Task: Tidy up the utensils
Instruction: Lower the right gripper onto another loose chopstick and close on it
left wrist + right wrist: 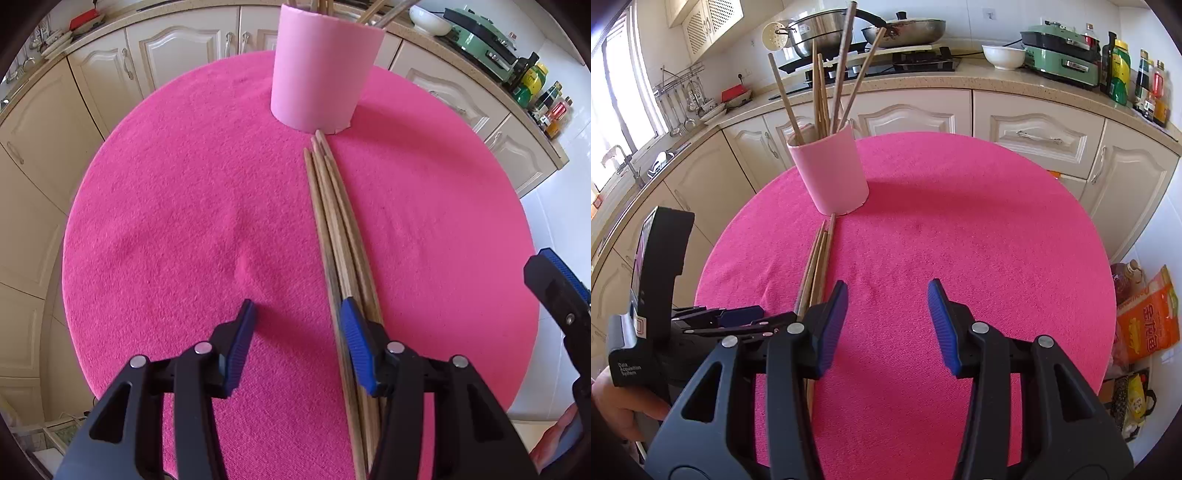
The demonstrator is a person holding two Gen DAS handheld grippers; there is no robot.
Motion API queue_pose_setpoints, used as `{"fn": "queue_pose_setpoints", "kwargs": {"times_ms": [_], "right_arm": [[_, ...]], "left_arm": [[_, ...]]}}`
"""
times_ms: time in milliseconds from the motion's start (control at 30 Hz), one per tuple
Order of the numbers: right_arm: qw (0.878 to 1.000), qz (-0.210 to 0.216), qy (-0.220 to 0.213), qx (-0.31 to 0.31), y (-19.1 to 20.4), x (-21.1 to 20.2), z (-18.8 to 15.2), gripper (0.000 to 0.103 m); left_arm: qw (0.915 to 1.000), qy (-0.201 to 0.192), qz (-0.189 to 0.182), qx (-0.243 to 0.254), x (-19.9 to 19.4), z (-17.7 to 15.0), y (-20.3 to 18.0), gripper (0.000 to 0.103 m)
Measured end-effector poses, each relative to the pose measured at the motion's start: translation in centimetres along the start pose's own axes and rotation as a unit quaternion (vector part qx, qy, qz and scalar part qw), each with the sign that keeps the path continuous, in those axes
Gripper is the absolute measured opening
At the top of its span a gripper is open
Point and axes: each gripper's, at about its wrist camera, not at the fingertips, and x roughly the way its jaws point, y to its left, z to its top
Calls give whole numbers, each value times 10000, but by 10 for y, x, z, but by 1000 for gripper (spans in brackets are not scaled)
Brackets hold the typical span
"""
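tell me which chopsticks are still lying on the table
The bundle of chopsticks lying flat on the pink cloth; the others stand upright in the pink cup.

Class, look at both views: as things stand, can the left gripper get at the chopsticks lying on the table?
Probably yes: the left gripper is open, its right finger already beside the loose chopsticks, nothing covers them, and the pink holder stands beyond their tips.

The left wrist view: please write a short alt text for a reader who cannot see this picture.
A bundle of wooden chopsticks lies on a round pink table mat, its far tips next to a pink cup. The left gripper stands open and empty above the mat, its right finger over the bundle. Kitchen cabinets stand behind.
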Motion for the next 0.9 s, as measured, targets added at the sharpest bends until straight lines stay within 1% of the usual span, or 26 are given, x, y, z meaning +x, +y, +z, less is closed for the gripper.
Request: {"fn": "queue_pose_setpoints", "kwargs": {"times_ms": [67, 200, 267, 333, 367, 400, 433, 500, 600, 633, 700, 733, 767, 800, 833, 900], "right_arm": [[10000, -1, 25, 14, -1, 3, 2, 45], [10000, 13, 72, 1, -3, 8, 4, 45], [9999, 34, 104, 1, -3, 10, 5, 45], [9999, 38, 129, -28, -2, 12, 6, 45], [9999, 58, 155, -45, -3, 13, 7, 45], [9998, 70, 162, -54, -3, 13, 7, 45], [9998, 70, 155, -66, -4, 13, 8, 45], [9998, 74, 165, -53, -4, 15, 9, 46], [9997, 82, 237, -24, -4, 20, 11, 46], [9996, 89, 277, -56, -4, 22, 12, 46], [9994, 83, 321, -118, -1, 24, 14, 46], [9993, 95, 350, -119, -1, 25, 14, 46], [9990, 116, 418, -124, -1, 28, 16, 45], [9987, 120, 466, -143, 0, 30, 16, 45], [9983, 129, 530, -185, 2, 33, 17, 45], [9973, 176, 672, -252, 5, 38, 19, 45]], "left_arm": [[10000, 22, -56, -50, 0, 2, -2, 48], [9998, 58, 166, 118, 3, 8, -11, 49], [9996, 113, 253, 113, 4, 14, -15, 49], [9984, 213, 496, 176, 6, 19, -17, 52], [9975, 235, 606, 291, 7, 20, -19, 52], [9967, 247, 639, 434, 7, 21, -21, 53], [9965, 258, 648, 469, 7, 22, -21, 53], [9962, 327, 656, 481, 10, 26, -22, 54], [9945, 570, 730, 494, 20, 36, -26, 54], [9941, 597, 760, 490, 24, 38, -29, 54], [9941, 660, 731, 448, 28, 42, -29, 52], [9944, 654, 706, 438, 28, 44, -30, 46], [9946, 639, 688, 451, 29, 46, -30, 42], [9946, 629, 682, 473, 28, 46, -29, 31], [9948, 632, 660, 452, 28, 47, -26, 17], [9960, 648, 529, 305, 25, 48, -16, 11]]}}
